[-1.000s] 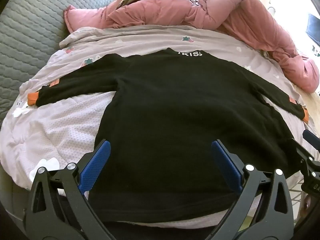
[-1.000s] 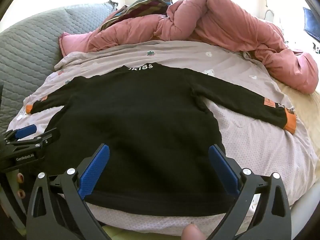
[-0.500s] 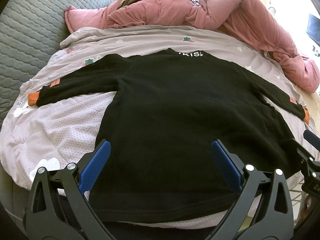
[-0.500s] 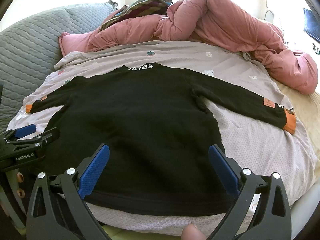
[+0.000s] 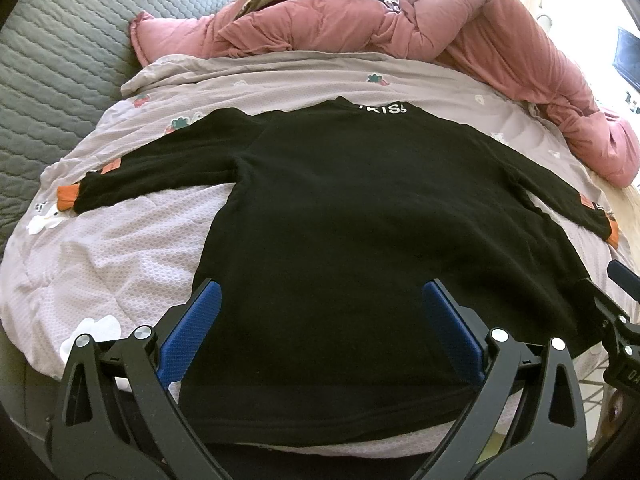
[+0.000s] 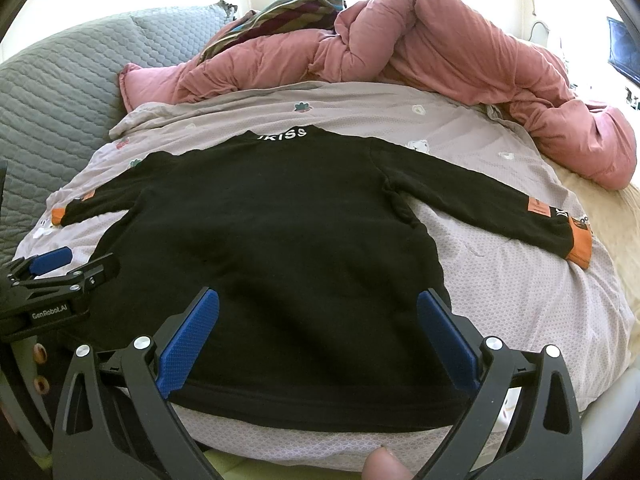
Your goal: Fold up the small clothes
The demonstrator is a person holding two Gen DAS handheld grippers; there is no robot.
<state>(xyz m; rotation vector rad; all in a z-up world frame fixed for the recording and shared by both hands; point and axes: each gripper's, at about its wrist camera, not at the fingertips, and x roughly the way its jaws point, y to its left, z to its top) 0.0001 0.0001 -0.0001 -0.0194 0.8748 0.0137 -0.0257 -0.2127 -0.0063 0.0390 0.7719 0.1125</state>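
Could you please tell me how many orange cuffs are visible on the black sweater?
2. One cuff ends the sleeve stretched out to the right; the other cuff ends the sleeve on the left, near the grey quilt. None seems hidden.

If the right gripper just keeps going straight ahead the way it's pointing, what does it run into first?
Most likely the black sweater. The right gripper is open and aimed along the bed, with the sweater's lower body lying flat between its fingers. How high it sits above the fabric is unclear, so it might skim further up before touching.
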